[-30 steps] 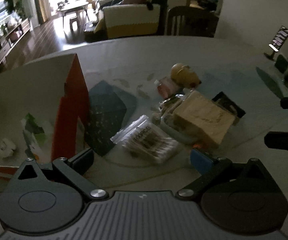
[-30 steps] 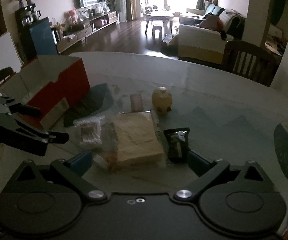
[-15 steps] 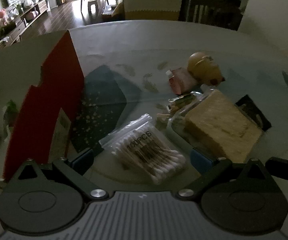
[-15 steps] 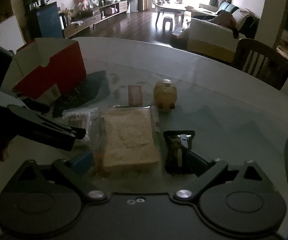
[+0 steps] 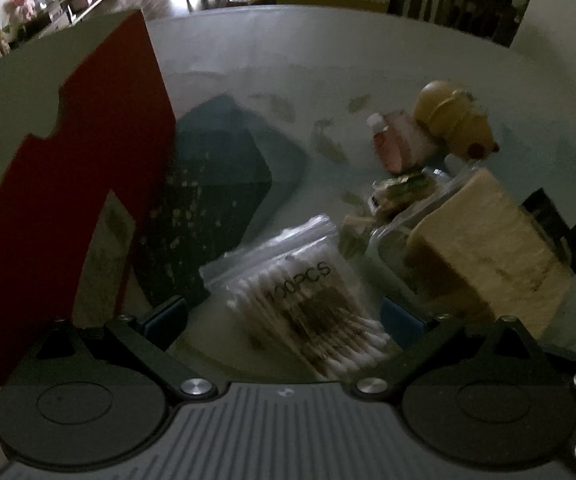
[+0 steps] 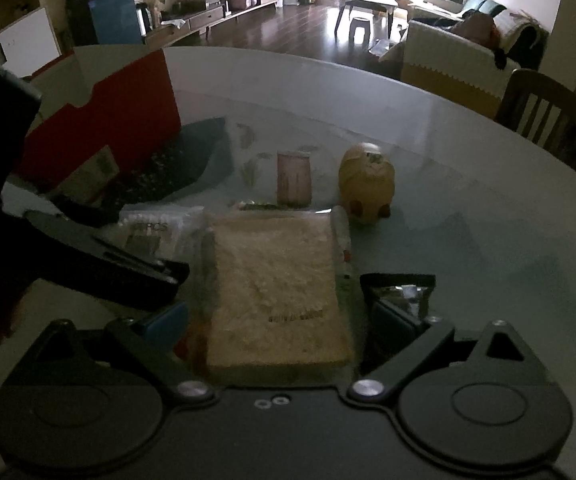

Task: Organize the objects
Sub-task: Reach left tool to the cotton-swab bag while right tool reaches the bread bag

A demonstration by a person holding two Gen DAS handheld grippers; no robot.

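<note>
A clear bag of cotton swabs [image 5: 312, 300] marked 100PCS lies on the glass table between the fingers of my open left gripper [image 5: 283, 320], which is not clamped on it. A tan wrapped block [image 6: 275, 288] lies between the fingers of my open right gripper [image 6: 279, 322]. The right wrist view shows the left gripper [image 6: 135, 240] straddling the swab bag [image 6: 159, 228]. A black sachet [image 6: 402, 288] lies by the right finger. Farther back sit a yellow round toy [image 6: 366, 182] and a pink pouch [image 6: 294, 178].
An open red box [image 5: 67, 200] stands at the left, close to my left finger. Beside it is a dark patterned patch [image 5: 215, 184] on the table. A small wrapped snack [image 5: 400, 192] lies behind the swabs. A wooden chair [image 6: 548, 120] stands at the table's far right edge.
Both grippers have moved forward and lower over the table. The swab bag now sits between the left fingers, and the tan block between the right fingers.
</note>
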